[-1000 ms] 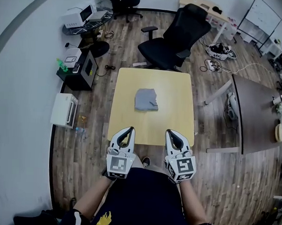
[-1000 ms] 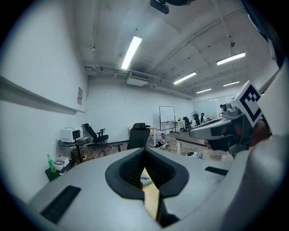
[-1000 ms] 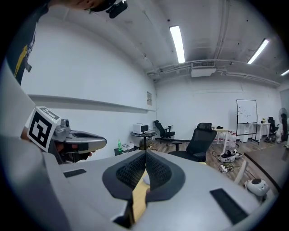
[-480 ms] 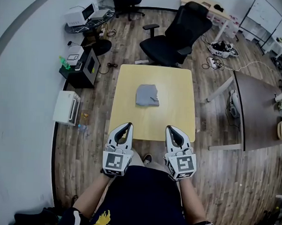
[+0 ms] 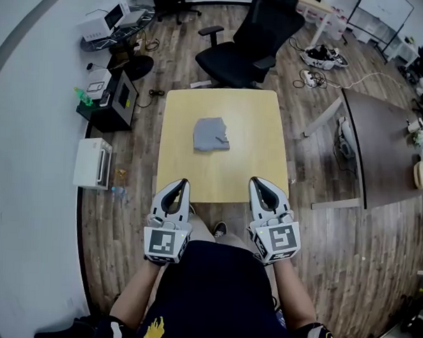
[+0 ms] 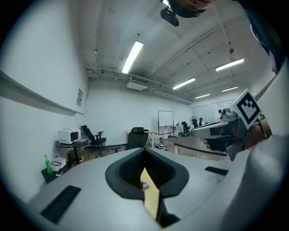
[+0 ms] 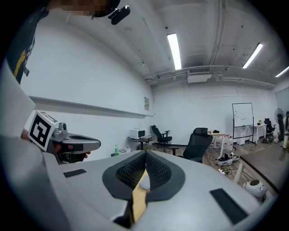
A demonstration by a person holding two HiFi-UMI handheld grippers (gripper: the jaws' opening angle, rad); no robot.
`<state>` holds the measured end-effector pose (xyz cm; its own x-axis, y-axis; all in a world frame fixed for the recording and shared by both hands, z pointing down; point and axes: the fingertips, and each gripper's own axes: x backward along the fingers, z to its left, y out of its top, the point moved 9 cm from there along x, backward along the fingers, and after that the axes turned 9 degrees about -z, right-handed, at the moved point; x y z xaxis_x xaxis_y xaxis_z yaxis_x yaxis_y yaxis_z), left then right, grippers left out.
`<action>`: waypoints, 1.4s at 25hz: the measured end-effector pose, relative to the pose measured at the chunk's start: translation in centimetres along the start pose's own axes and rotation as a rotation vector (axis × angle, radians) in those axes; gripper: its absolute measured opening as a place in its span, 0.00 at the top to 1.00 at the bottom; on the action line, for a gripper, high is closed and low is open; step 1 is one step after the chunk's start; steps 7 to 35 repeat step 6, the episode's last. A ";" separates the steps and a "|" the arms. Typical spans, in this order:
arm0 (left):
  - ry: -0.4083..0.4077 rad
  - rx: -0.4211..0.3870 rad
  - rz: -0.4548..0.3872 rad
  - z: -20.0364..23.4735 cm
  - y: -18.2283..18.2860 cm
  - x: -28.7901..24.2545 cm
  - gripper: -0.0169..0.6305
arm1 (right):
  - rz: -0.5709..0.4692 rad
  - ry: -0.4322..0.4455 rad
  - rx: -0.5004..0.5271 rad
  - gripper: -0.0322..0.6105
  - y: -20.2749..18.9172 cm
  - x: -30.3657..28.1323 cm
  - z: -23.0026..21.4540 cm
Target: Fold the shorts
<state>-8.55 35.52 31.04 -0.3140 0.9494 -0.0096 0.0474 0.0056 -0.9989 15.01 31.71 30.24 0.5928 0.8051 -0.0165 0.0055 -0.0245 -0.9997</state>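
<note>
The grey shorts [image 5: 211, 135] lie folded into a small square on the light wooden table [image 5: 253, 167], towards its far left half. My left gripper [image 5: 178, 188] hovers at the table's near edge on the left, jaws shut and empty. At the near edge on the right, my right gripper [image 5: 256, 186] is likewise shut with nothing in it. Both point level across the table, well short of the shorts. In the left gripper view the closed left gripper [image 6: 145, 152] leaves only a sliver of table and shorts [image 6: 143, 184] visible; the right gripper [image 7: 145, 154] looks the same in its own view.
A black office chair [image 5: 241, 43] stands beyond the table's far edge. A dark desk [image 5: 387, 155] stands to the right, with cables and a power strip [image 5: 315, 78] on the floor. At the left are a black cabinet [image 5: 109, 97] and a white box [image 5: 91, 163].
The view has shifted, so the table and shorts sit higher and further left. Both grippers stay shut at the near edge, and the left one has drifted slightly left.
</note>
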 end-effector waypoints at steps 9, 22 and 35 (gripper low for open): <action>0.034 -0.017 -0.018 3.6 -0.6 -1.5 0.95 | 0.003 0.120 0.036 0.93 1.2 -5.2 -0.3; 0.034 -0.017 -0.018 3.6 -0.6 -1.5 0.95 | 0.003 0.120 0.036 0.93 1.2 -5.2 -0.3; 0.034 -0.017 -0.018 3.6 -0.6 -1.5 0.95 | 0.003 0.120 0.036 0.93 1.2 -5.2 -0.3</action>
